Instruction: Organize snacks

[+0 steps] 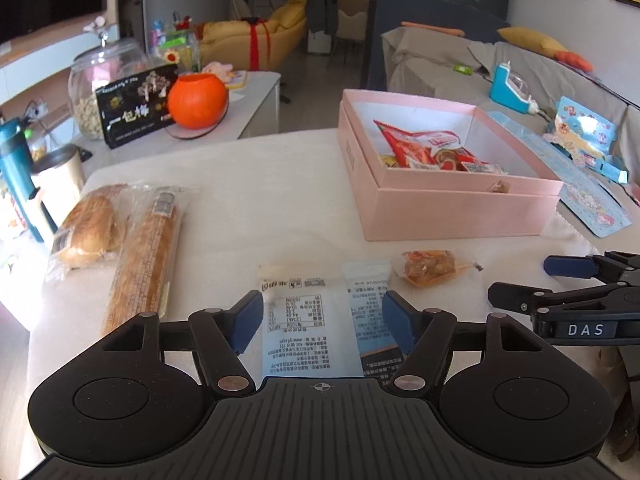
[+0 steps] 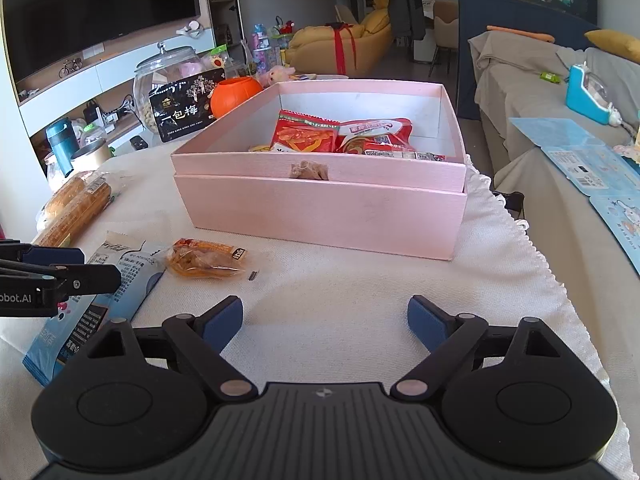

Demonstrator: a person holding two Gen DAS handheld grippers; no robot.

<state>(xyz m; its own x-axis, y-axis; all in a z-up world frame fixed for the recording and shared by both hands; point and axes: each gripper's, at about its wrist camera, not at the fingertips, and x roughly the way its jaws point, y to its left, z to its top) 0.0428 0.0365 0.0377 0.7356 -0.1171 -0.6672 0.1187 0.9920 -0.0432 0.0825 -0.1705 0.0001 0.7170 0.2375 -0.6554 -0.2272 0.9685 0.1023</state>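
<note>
A pink box (image 1: 460,208) (image 2: 320,216) stands on the white cloth and holds red snack packets (image 1: 420,146) (image 2: 344,136). A white and blue snack bag (image 1: 320,320) (image 2: 100,292) lies flat on the cloth. My left gripper (image 1: 322,322) is open, its fingers on either side of this bag. A small orange snack packet (image 1: 432,266) (image 2: 206,262) lies beside the bag, in front of the box. Two wrapped breads (image 1: 120,240) (image 2: 72,204) lie at the left. My right gripper (image 2: 325,326) is open and empty over bare cloth; it shows in the left wrist view (image 1: 532,284).
A side table at the back left carries an orange pumpkin pot (image 1: 197,100) (image 2: 234,94), a black snack bag (image 1: 134,106) (image 2: 186,110) and a glass jar (image 1: 100,80). Blue cards (image 1: 580,184) (image 2: 588,164) lie on the grey sofa at the right. A teal bottle (image 1: 16,172) stands at the left.
</note>
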